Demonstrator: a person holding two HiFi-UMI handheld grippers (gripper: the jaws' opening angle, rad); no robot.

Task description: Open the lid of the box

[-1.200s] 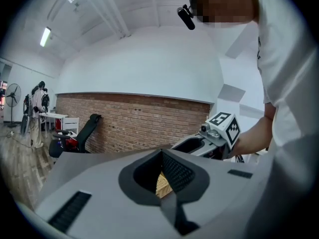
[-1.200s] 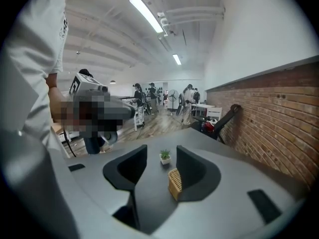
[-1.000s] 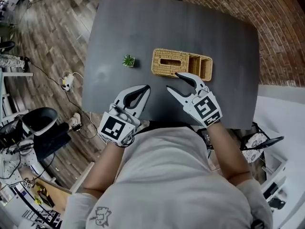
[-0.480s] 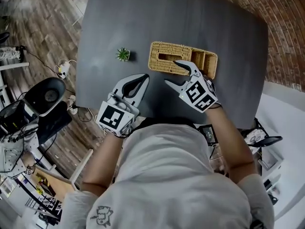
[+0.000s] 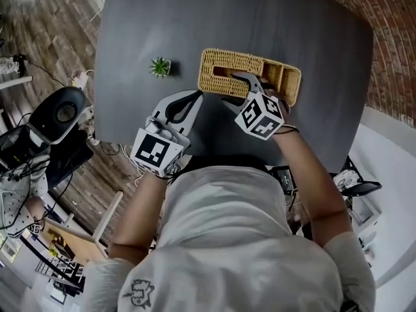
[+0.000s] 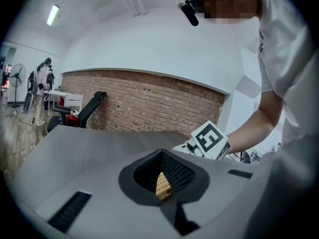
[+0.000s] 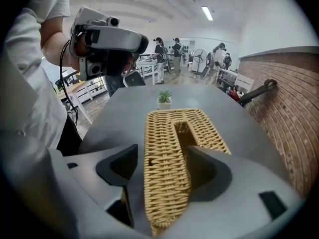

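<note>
On the grey table [image 5: 312, 31], the wicker box [image 5: 284, 83] lies with its slotted lid [image 5: 214, 67] on. The right gripper [image 5: 232, 88] has just been opening its jaws, which stand wide astride the lid's near strip without pressing it. The left gripper [image 5: 197, 96], at the box's seven o'clock, is clenched on nothing.

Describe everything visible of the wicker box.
The box is oblong, tan woven wicker, lying flat on the grey table, right of a small plant. Its lid is down, with a long slot; one end shows open compartments. The right gripper, jaws just opened wide, straddles the lid's near strip; contact is unclear.
</note>
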